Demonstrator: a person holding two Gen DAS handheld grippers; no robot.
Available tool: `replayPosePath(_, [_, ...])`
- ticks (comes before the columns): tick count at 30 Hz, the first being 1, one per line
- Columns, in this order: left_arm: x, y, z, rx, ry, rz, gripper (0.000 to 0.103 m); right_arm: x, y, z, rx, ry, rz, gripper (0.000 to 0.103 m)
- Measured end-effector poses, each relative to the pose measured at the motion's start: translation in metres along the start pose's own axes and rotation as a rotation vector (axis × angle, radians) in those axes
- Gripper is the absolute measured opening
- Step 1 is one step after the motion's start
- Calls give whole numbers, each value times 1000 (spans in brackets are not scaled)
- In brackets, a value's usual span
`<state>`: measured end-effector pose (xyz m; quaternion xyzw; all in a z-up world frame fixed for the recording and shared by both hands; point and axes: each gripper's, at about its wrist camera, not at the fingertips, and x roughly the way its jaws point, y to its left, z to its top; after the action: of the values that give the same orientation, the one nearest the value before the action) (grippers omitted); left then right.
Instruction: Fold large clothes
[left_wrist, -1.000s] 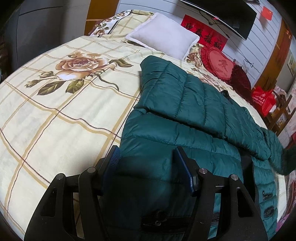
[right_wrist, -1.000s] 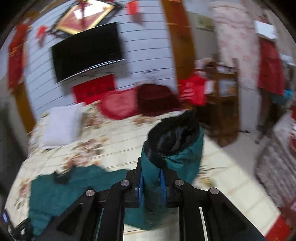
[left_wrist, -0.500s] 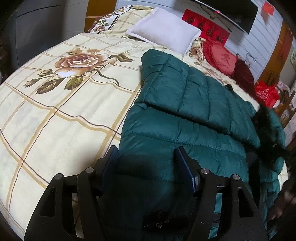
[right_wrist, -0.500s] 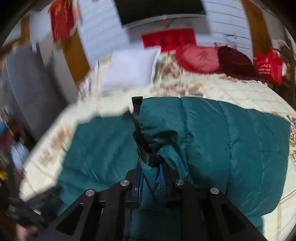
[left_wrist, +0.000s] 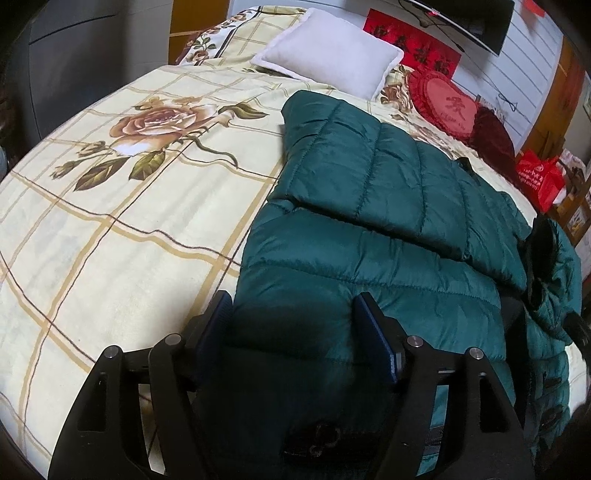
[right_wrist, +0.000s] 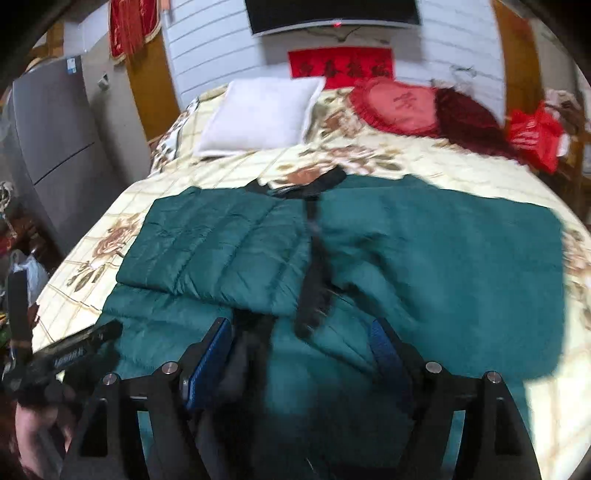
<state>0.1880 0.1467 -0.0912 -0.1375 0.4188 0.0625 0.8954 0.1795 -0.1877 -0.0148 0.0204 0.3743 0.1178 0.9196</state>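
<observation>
We count one green quilted jacket (left_wrist: 369, 229) spread on the bed (left_wrist: 110, 240), one white pillow (left_wrist: 328, 62) at the bed's head, and two red cushions beside it, a heart-shaped cushion (left_wrist: 443, 107) and a darker cushion (left_wrist: 493, 136). We hold two claws. Our left claw (left_wrist: 291, 325) hovers over the jacket's near left part, its jaws opening, with fabric under them but not pinched. Our right claw (right_wrist: 299, 350) is opening too, released over the jacket's dark front edge; both sleeves lie folded across the body.
</observation>
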Motion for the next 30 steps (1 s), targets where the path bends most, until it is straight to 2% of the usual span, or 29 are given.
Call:
replayPosePath(2, [-7,-6,4,18,-2,1,69,-22,-12,-16,19,-27,-108,75])
replayPosePath(5, [-32,-24,13,-1,-53,-23,69,-44,-31,-38,64,-53,-262,75])
replayPosePath(8, [-57,-52,22,-21,-117,-63,71,-54,-53,-49,117,-13,-373,75])
replayPosePath(10, [-68,-69,25,-12,-142,-63,72,-55,-68,-55,147,21,-420,75])
replayPosePath(12, [-77,-77,25,-7,-179,-40,73,-51,-78,-59,177,68,-404,75])
replayPosePath(14, [-76,-74,25,-6,-199,27,75,-47,-89,-66,215,120,-373,75])
replayPosePath(16, [-61,-58,21,-25,-149,126,75,-41,-97,-70,231,158,-329,76])
replayPosePath(19, [-42,-30,13,-54,-62,204,75,-43,-106,-71,245,155,-309,80])
replayPosePath(20, [-42,-18,11,-78,-61,244,75,-44,-109,-71,252,155,-300,80])
replayPosePath(21, [-47,-11,12,-107,-81,250,75,-45,-111,-71,258,155,-297,80])
replayPosePath(23, [-59,-9,13,-145,-135,202,75,-51,-113,-67,260,130,-332,80])
replayPosePath(25, [-67,-27,21,-118,-159,101,75,-56,-111,-62,262,89,-348,80])
replayPosePath(28, [-62,-83,33,15,-102,-125,75,-63,-106,-61,290,44,-331,80])
replayPosePath(30, [-56,-122,36,96,-65,-246,75,-56,-103,-60,278,66,-317,80])
